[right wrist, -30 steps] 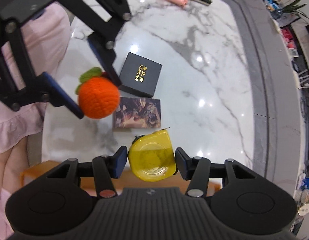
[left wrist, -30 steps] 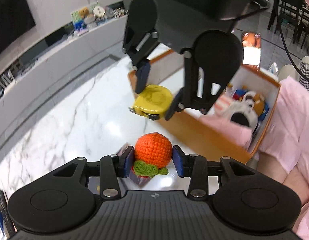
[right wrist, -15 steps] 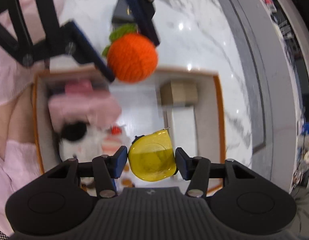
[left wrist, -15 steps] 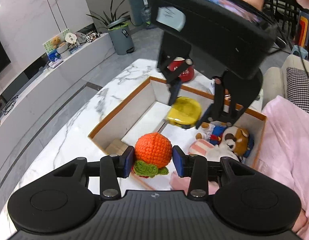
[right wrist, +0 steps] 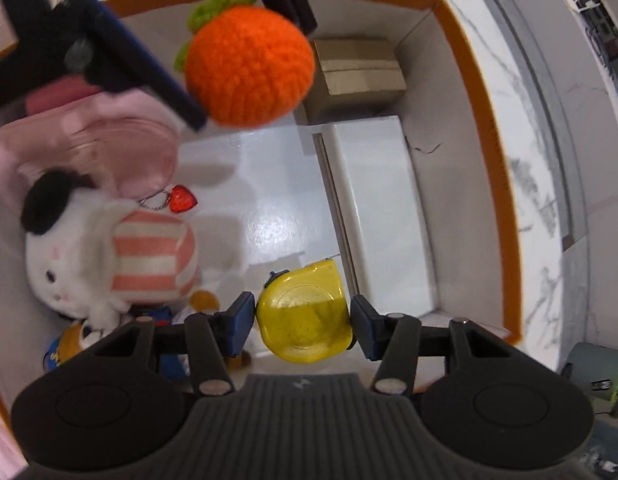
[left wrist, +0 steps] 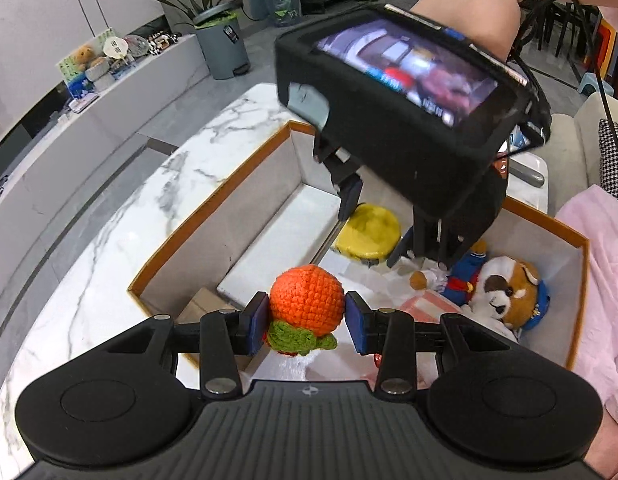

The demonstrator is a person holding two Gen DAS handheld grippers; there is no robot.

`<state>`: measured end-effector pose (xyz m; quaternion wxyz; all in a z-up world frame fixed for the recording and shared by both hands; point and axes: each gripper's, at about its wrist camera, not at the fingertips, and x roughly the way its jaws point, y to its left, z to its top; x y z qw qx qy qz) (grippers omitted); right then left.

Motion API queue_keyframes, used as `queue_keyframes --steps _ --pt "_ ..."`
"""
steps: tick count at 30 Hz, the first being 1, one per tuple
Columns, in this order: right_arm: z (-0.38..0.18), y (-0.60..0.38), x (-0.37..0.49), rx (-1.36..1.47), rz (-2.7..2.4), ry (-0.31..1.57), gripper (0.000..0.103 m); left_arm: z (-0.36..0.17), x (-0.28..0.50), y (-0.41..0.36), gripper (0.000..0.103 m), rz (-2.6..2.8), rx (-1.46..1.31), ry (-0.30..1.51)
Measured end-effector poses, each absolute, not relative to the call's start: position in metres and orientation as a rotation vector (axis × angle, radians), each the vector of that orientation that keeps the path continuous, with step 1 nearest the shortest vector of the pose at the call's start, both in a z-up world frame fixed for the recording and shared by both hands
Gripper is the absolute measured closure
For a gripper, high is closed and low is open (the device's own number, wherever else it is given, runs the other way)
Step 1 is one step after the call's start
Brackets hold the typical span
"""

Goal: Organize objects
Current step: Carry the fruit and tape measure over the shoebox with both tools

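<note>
My left gripper [left wrist: 306, 318] is shut on a crocheted orange [left wrist: 307, 306] with green leaves and holds it above the orange-rimmed storage box [left wrist: 213, 216]. The crocheted orange [right wrist: 249, 66] also hangs over the box in the right wrist view. My right gripper [right wrist: 303, 316] is shut on a yellow tape measure [right wrist: 305, 316], low inside the box [right wrist: 493, 128]. In the left wrist view the right gripper [left wrist: 373, 226] holds the tape measure [left wrist: 369, 232] near the box's middle.
The box holds a white inner box [right wrist: 385, 216], a brown cardboard box [right wrist: 359, 74], a pink pouch [right wrist: 97, 140], a white plush rabbit [right wrist: 105, 256] and a plush dog [left wrist: 505, 292]. The box stands on a marble table [left wrist: 121, 224]. A pink-clothed person [left wrist: 601, 280] is at the right.
Both grippers moved from above the marble table to over the box. The right gripper went down into the box with the tape measure. Both grips are unchanged.
</note>
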<state>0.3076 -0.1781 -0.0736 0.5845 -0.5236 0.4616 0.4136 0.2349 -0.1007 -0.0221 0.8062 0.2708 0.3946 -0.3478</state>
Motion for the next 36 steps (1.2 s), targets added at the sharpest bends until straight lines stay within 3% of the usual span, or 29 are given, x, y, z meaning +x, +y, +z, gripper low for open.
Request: queue_keyframes --steps 15,23,27,28,30,32,36 --pt "-0.118 -0.172 0.318 -1.236 1.000 1.274 0.048 -0.051 0.253 -0.112 0.056 -0.810 0.600 0.873" --pt "-0.100 -0.173 0.310 -1.237 0.999 1.228 0.047 -0.056 0.262 -0.126 0.056 -0.834 0.632 0.872" --pt "-0.078 -0.179 0.308 -1.198 0.988 1.185 0.058 -0.060 0.270 -0.137 0.056 -0.890 0.602 0.840" --pt "-0.076 -0.181 0.309 -1.199 0.966 1.188 0.074 -0.062 0.272 -0.140 0.056 -0.899 0.592 0.830" --pt "-0.076 -0.187 0.311 -1.200 0.933 1.204 0.089 -0.065 0.274 -0.145 0.056 -0.929 0.572 0.808" --pt "-0.076 -0.193 0.312 -1.188 0.916 1.190 0.094 -0.063 0.277 -0.149 0.056 -0.963 0.543 0.788" --pt "-0.071 -0.198 0.313 -1.119 0.906 1.146 0.095 -0.059 0.280 -0.145 0.056 -0.980 0.524 0.756"
